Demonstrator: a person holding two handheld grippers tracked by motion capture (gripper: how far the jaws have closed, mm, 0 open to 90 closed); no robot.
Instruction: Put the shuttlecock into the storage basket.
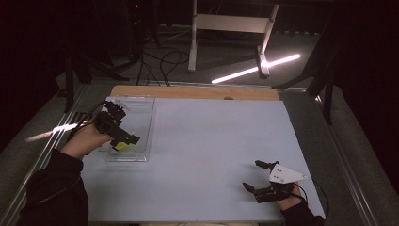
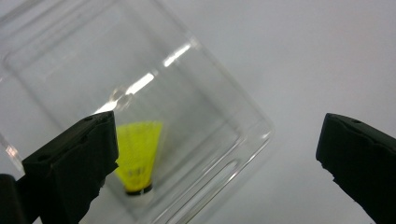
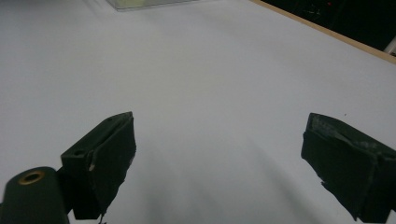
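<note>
— Right gripper (image 1: 258,181), nearest us?
— Jaws wide, empty, resting low on bare blue table (image 1: 211,141) with open room around.
— And the clear plastic box (image 1: 134,129)?
— At the table's left edge, holding a yellow shuttlecock (image 2: 137,156).
— Left gripper (image 2: 217,154)?
— Spread fully, gripping nothing, hovering above the shuttlecock.

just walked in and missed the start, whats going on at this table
A person works at a pale blue table top with a black two-jaw gripper in each hand. The left gripper hangs over a clear plastic rectangular tray at the table's left side, jaws wide apart and holding nothing. A yellow shuttlecock with a white base lies in the tray, below the jaws. The right gripper is open too, low over bare table at the near right.
</note>
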